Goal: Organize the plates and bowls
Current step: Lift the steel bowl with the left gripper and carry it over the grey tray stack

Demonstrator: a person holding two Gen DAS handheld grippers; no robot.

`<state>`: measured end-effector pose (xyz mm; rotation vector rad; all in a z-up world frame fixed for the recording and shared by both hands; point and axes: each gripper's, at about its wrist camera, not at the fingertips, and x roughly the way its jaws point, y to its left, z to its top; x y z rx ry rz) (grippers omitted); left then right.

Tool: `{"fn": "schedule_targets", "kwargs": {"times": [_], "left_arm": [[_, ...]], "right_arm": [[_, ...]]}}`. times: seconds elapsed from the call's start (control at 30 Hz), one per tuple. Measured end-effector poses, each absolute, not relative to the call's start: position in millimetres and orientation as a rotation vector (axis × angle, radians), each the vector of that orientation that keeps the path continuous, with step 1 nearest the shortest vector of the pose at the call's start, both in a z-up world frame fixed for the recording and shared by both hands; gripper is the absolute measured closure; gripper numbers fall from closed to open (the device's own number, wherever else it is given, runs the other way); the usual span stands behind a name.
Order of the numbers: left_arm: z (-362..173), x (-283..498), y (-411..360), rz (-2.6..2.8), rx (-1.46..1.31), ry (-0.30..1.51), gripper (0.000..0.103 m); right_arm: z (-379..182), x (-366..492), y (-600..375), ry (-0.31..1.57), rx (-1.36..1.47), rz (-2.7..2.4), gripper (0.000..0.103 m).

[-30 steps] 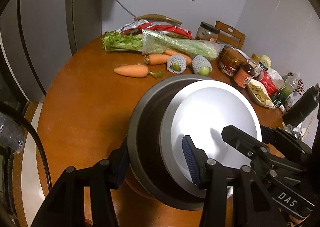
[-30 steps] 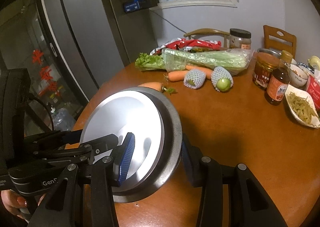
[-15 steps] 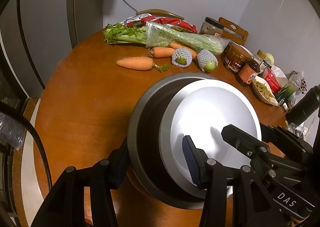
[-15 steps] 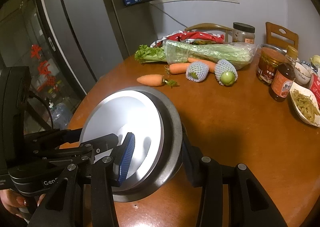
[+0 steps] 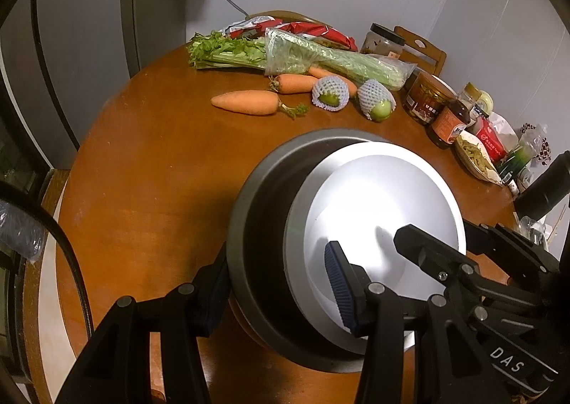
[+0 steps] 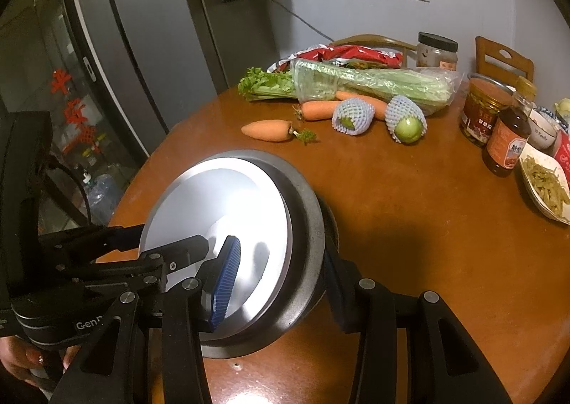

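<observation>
A stack of dishes is held above the round wooden table (image 5: 149, 162): a dark grey bowl (image 5: 256, 226) with a white plate (image 5: 377, 211) nested in it. My left gripper (image 5: 278, 293) is shut on the stack's near rim, one finger inside, one outside. My right gripper (image 6: 278, 276) is shut on the opposite rim of the same grey bowl (image 6: 310, 236) and white plate (image 6: 221, 204). Each gripper shows in the other's view.
Carrots (image 5: 245, 102), netted fruits (image 5: 329, 95), bagged celery (image 5: 320, 55), jars (image 5: 427, 98), a sauce bottle (image 5: 449, 121) and a dish of food (image 5: 475, 156) lie on the far and right side of the table. Fridge (image 6: 142, 48) at left.
Both grippers with the stack have drawn back and risen slightly, so the vegetables look farther away. The grips have not changed.
</observation>
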<state>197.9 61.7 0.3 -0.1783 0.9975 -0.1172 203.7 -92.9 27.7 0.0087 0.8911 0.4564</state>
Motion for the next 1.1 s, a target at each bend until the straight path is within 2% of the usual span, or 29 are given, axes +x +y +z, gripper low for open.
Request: {"fn": "schedule_targets", "kwargs": {"times": [1.1], "left_arm": [[-11.4, 196.5, 61.1, -0.099, -0.167, 1.002, 0.052]], "right_arm": [[18.7, 206.5, -89.2, 0.882, 0.006, 0.448, 0.055]]}}
